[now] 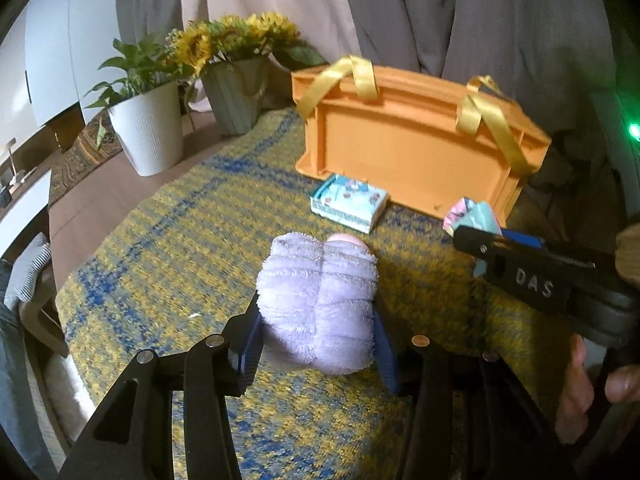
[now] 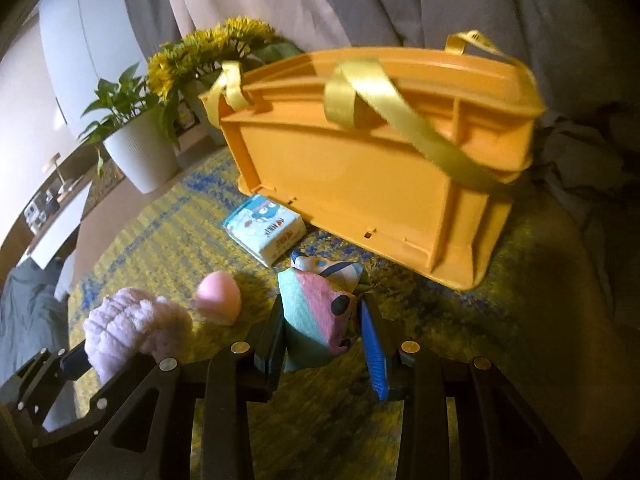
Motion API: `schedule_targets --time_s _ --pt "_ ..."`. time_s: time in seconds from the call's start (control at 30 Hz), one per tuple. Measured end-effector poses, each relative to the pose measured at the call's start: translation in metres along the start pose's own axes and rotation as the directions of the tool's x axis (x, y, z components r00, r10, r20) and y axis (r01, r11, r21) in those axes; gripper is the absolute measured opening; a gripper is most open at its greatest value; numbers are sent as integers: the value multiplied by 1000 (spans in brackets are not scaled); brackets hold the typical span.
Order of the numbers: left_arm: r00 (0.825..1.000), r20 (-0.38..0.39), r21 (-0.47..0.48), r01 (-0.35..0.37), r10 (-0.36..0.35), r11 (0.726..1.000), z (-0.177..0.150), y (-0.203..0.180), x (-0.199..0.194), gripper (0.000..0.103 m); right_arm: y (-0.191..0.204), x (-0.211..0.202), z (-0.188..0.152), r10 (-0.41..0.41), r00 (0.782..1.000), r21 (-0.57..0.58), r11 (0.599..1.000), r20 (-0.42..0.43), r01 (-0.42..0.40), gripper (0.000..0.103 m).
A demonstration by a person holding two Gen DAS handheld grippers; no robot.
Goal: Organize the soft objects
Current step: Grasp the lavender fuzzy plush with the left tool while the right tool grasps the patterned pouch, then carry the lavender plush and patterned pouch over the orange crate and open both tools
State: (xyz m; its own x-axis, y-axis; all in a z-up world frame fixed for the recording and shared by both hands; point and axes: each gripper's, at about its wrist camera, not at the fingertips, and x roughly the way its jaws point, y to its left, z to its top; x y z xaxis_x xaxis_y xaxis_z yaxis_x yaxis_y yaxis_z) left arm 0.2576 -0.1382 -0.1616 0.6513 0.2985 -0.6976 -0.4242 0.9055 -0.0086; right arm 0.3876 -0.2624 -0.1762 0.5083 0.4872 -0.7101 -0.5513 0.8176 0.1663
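My left gripper [image 1: 316, 320] is shut on a fluffy lilac towel roll [image 1: 318, 296], held above the yellow-and-blue cloth. The towel also shows in the right wrist view [image 2: 132, 324]. My right gripper [image 2: 320, 328] is shut on a folded pastel patterned cloth [image 2: 320, 312]; that cloth shows in the left wrist view [image 1: 474, 218]. A pink sponge [image 2: 220, 296] lies between them on the cloth. An orange basket [image 1: 416, 144] with gold ribbon handles stands behind, also in the right wrist view [image 2: 372, 176]. A tissue pack [image 1: 350, 202] lies in front of it.
A white pot with a green plant [image 1: 148, 136] and a grey pot of sunflowers [image 1: 236, 92] stand at the back left. Grey and beige curtains [image 1: 400, 12] hang behind the basket. The table's edge runs along the left.
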Motion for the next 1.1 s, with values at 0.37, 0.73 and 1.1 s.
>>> schedule_targets --time_s 0.37,0.73,1.1 --pt "995 84 12 45 -46 999 19 26 -32 47 34 -53 0 -42 995 20 999 93 40 36" --pt "978 145 87 137 -149 987 54 55 -49 47 69 -85 14 -116 976 77 992 184 104 36" --pt "944 162 194 254 -286 947 91 77 -45 47 98 -99 26 -219 946 182 967 237 178 36"
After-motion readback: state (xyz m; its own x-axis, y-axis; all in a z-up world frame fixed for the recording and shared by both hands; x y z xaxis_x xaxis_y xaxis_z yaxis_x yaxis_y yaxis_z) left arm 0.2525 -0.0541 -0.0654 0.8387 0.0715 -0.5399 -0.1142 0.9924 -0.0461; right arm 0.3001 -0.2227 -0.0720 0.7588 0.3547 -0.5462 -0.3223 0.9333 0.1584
